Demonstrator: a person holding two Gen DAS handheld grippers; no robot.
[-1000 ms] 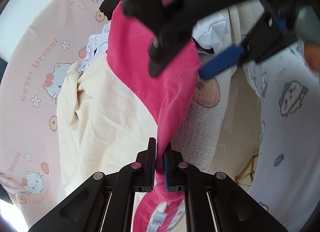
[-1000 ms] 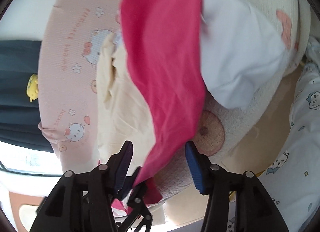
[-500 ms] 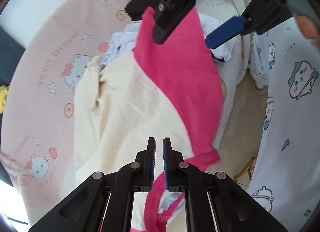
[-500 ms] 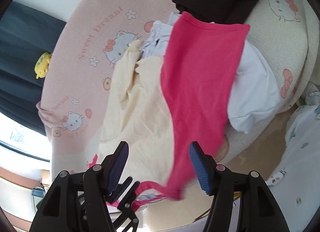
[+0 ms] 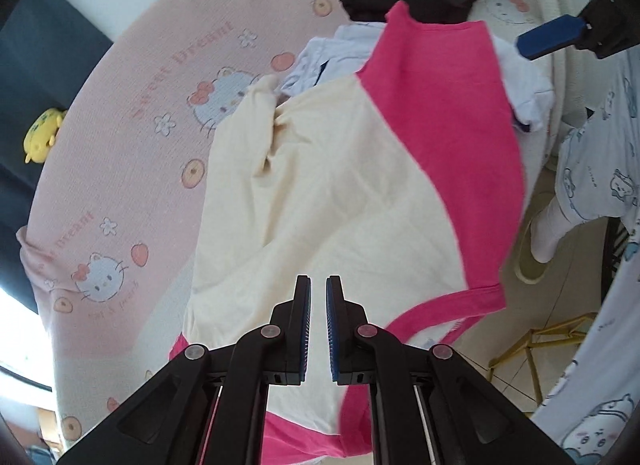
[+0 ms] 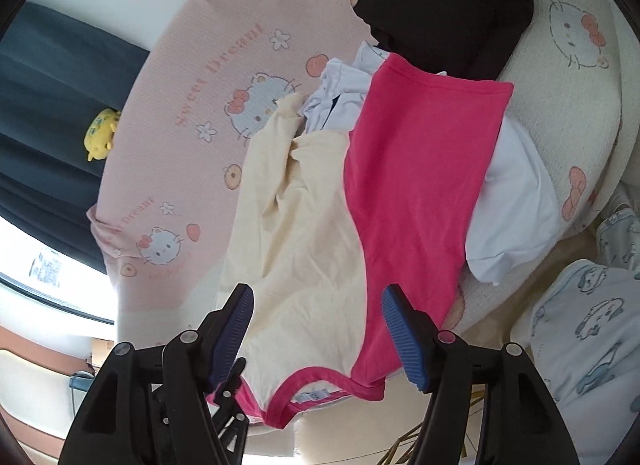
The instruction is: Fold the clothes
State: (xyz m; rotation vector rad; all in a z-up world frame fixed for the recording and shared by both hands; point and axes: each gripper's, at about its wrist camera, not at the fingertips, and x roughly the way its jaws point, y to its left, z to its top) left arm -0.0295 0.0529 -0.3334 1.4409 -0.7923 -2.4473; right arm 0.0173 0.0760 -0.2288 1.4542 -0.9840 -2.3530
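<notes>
The pink-and-cream shirt (image 6: 360,225) lies spread on the bed (image 6: 208,65), over a white garment (image 6: 516,217). The left hand-held gripper (image 5: 318,325) hangs above it, jaws together and empty. The right hand-held gripper (image 6: 318,329) has just been opening, nothing between its jaws.

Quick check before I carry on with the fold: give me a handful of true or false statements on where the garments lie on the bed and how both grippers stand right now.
1. The pink and cream shirt lies spread on the bed sheet. True.
2. The right gripper is clamped on the shirt's hem. False: its jaws stand apart and hold nothing, with the shirt lying below them.
3. The left gripper holds nothing. True: its jaws are nearly together with no cloth between them.
4. The black garment lies on top of the pink panel. False: it lies beyond the shirt's far edge.
5. A white garment shows from under the shirt's pink side. True.
</notes>
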